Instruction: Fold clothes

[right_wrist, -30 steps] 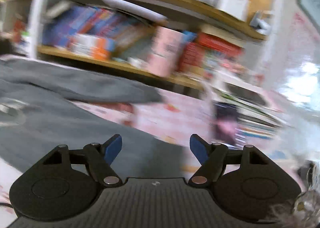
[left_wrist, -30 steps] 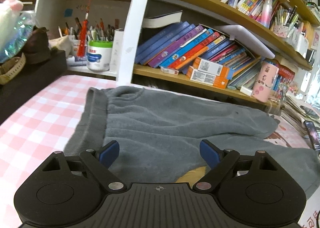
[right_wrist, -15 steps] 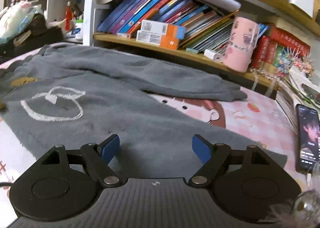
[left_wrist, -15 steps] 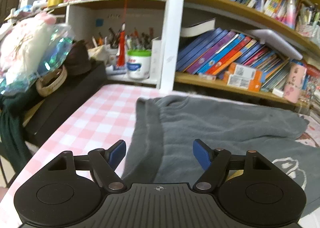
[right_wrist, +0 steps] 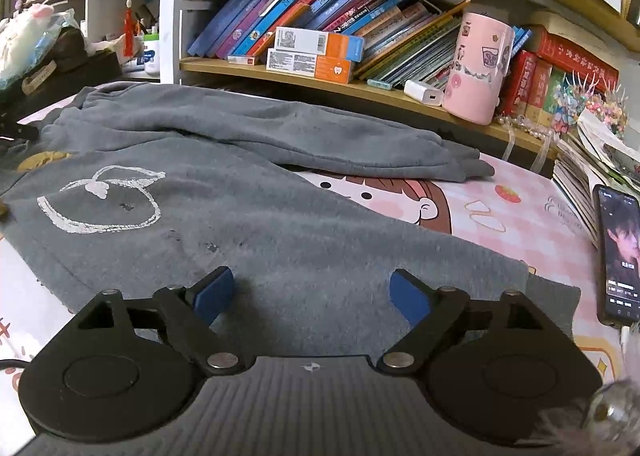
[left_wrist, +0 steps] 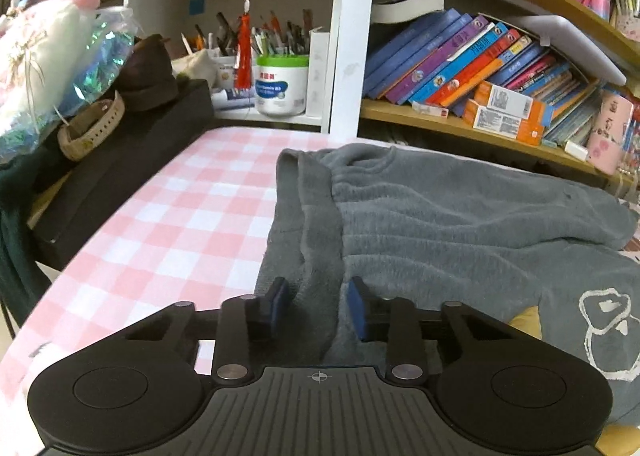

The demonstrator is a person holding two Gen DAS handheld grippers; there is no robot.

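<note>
grey trousers (left_wrist: 460, 224) lengthwise left-right | left claw (left_wrist: 318, 306) gripping waistband; right claw (right_wrist: 312, 292) wide, empty

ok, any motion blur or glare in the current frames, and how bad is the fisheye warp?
Left wrist view: sharp, slight softness at the bottom-left edge; wooden bookshelf boards bow strongly. Right wrist view: sharp, no smear; lit black smartphone screen readable, no glare; grey fleece trousers evenly lit.

Looks like a home study corner: crowded bookshelves (right_wrist: 304, 16), a pen pot (left_wrist: 282, 84), a pink checked tablecloth (left_wrist: 180, 216), probably a child's.
</note>
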